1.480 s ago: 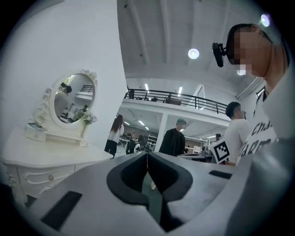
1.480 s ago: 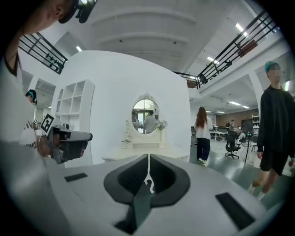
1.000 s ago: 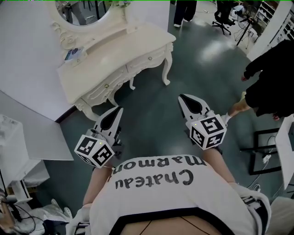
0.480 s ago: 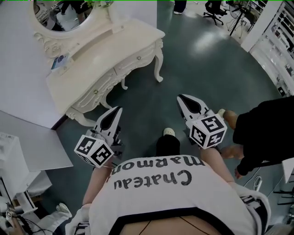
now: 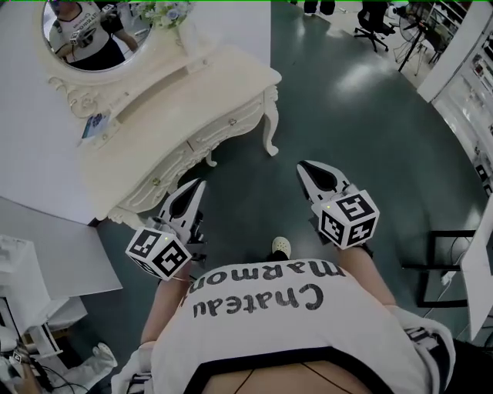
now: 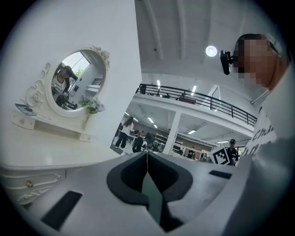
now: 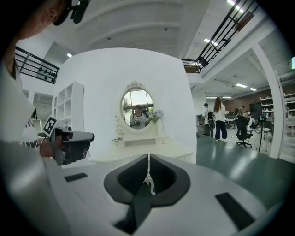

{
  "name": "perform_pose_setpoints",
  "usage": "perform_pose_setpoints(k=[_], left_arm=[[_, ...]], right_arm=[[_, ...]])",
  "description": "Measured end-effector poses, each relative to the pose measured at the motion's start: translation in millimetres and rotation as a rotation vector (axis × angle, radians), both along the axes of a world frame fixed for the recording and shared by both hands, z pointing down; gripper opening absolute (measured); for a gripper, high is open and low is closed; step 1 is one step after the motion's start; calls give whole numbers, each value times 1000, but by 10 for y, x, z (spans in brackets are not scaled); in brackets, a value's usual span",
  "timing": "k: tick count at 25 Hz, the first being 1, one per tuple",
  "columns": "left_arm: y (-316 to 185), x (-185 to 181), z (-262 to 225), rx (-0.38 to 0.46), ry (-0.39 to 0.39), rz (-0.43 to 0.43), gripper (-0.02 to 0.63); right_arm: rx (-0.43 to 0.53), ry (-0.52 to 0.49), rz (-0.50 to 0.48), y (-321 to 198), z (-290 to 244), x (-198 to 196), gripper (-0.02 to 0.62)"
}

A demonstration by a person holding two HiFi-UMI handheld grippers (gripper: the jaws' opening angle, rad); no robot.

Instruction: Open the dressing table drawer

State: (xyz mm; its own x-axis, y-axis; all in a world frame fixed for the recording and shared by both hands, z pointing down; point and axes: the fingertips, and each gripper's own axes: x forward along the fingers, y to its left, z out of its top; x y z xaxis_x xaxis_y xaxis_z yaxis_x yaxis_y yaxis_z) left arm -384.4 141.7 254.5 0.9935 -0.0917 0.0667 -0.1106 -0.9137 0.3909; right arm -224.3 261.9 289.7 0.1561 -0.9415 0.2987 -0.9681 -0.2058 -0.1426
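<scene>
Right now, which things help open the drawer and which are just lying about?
For the job: dressing table, its drawers, left hand-held gripper, right hand-held gripper, both shut and empty.
Just about: oval mirror, flowers, office chair.

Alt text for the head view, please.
A person holds the left gripper and right gripper, both shut and empty, above a dark floor, short of a cream dressing table with an oval mirror. Its drawers look closed.
</scene>
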Motion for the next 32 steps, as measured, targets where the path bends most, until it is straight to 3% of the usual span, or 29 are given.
perform_pose_setpoints(k=[5,11,19,32], left_arm=[[-241,565,-110,14,31,-28,25],[-349,995,-48,-11,46,-76,25],[-261,1257,72,5,29,-110,25],[-291,1464,24,-29,58,-155,25]], right_arm=[[30,35,-11,-291,-193,668,28],[4,40,-59,-439,-141,1121,28],[8,14,-98,-451,58,1466,28],[-10,8,-177,-538,100,1600,28]])
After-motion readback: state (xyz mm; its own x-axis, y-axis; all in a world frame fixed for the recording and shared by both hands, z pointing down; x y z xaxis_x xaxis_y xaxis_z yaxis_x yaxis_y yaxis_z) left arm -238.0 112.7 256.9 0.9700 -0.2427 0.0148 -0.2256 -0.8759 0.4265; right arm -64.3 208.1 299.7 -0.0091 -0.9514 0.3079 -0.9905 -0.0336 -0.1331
